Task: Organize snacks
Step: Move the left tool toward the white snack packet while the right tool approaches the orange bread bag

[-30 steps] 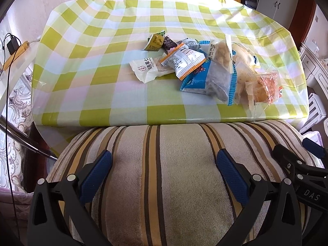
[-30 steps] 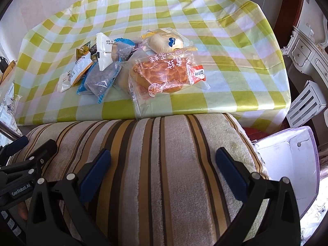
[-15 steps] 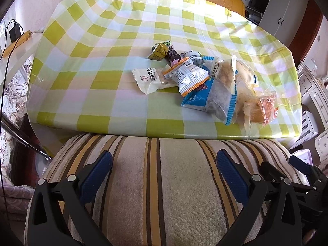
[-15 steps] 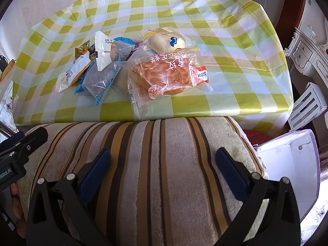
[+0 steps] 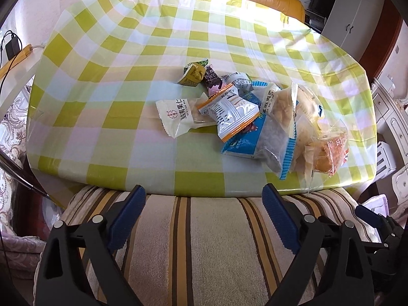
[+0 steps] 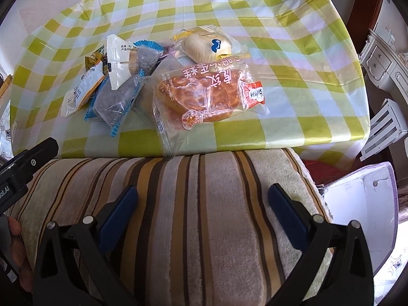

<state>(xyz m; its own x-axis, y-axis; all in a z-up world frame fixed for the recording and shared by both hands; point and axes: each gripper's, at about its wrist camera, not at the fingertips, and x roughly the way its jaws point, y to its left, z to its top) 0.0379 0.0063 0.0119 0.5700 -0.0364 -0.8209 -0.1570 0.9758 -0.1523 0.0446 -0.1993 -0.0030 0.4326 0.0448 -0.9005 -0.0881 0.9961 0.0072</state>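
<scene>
A heap of wrapped snacks lies on the green-checked table (image 5: 102, 89): a white packet (image 5: 178, 112), an orange-edged packet (image 5: 229, 112), a blue packet (image 5: 242, 145) and a small green-yellow one (image 5: 192, 74). In the right wrist view an orange cake in clear wrap (image 6: 206, 94) is nearest, with a pale bun (image 6: 206, 46) behind it. My left gripper (image 5: 204, 199) hovers over a striped cushion (image 5: 204, 242), short of the table edge. Its jaws are closing with nothing between them. My right gripper (image 6: 203, 196) stands open and bare over the same cushion (image 6: 204, 216).
A white plastic bin (image 6: 357, 204) sits low at the right, with a white slatted rack (image 6: 385, 125) and a pale cabinet (image 6: 380, 61) beyond. An orange chair (image 5: 275, 0) stands behind the table. A charger and cable (image 5: 11, 46) hang at the left.
Both grippers have moved forward towards the table, so the cushion fills less of each view. The left jaws now stand a little narrower.
</scene>
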